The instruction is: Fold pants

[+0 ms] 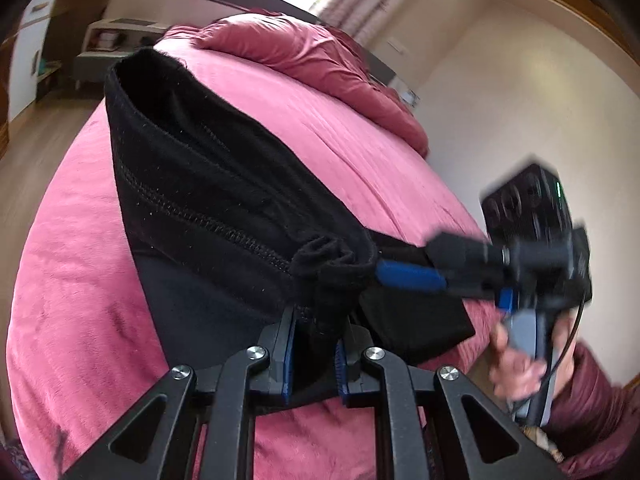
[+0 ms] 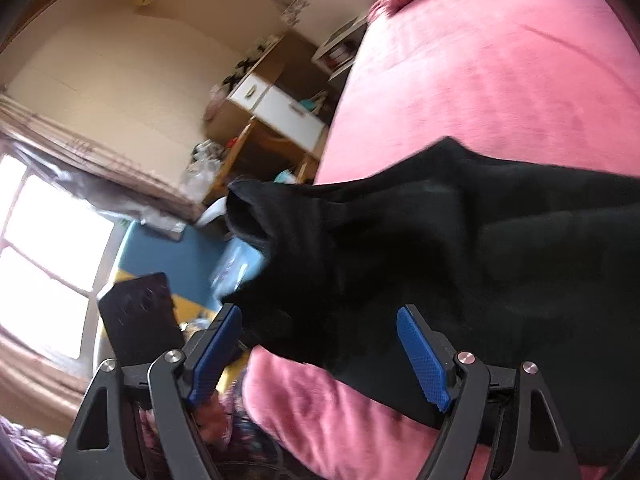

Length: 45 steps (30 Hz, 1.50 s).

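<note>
The black pants (image 1: 208,184) are a soft knit with a thick overlock seam running along the inside of the fabric, and they are lifted partly off the pink bed cover (image 1: 80,280) with one open end gaping toward the far side of the bed. Near the lens in the left wrist view the cloth bunches into a narrow gathered wad, while a flat dark panel below it lies on the cover. In the right wrist view the pants (image 2: 440,248) spread as a broad, blurred black sheet draped over the cover's edge, one corner reaching out past the bed.
</note>
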Tool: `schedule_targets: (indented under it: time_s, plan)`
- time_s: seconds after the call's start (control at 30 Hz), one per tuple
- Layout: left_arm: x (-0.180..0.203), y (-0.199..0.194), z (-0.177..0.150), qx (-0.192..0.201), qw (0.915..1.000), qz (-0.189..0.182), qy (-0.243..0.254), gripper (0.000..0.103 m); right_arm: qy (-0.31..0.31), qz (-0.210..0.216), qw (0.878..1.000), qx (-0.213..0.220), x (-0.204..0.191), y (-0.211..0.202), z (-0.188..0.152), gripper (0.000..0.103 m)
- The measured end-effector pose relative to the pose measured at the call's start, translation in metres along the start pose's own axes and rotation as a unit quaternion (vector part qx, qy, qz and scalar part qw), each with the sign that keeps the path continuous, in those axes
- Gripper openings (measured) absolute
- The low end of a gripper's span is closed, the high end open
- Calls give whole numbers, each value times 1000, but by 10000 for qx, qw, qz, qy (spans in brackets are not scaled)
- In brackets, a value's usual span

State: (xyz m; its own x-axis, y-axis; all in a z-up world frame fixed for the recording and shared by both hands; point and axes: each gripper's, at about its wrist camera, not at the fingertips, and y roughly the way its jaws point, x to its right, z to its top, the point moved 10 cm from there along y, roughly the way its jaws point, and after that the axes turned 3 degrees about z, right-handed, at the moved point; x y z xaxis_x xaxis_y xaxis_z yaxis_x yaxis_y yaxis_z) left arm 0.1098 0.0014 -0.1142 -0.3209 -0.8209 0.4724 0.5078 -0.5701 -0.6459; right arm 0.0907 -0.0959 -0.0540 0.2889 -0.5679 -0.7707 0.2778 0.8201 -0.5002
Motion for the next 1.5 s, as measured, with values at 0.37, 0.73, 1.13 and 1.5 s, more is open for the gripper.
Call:
schedule_targets:
  time_s: [0.37, 0.73, 1.13, 1.5]
  plan:
    - [23, 0, -3, -114, 9985, 102, 526, 16, -1094, -856, 9843, -1086, -16, 86, 2, 17]
    - [-35, -45, 11, 296, 9906, -531, -1229, 35, -904, -659, 9935, -229, -32, 22, 18, 15]
    - [6, -5, 19, -157, 9981, -357, -474, 36, -208, -756, 9941, 746, -6, -71, 3, 15]
    - [67, 43, -8, -879, 9945, -407, 400, 38, 765, -1385, 9807, 1152, 81, -117, -22, 15]
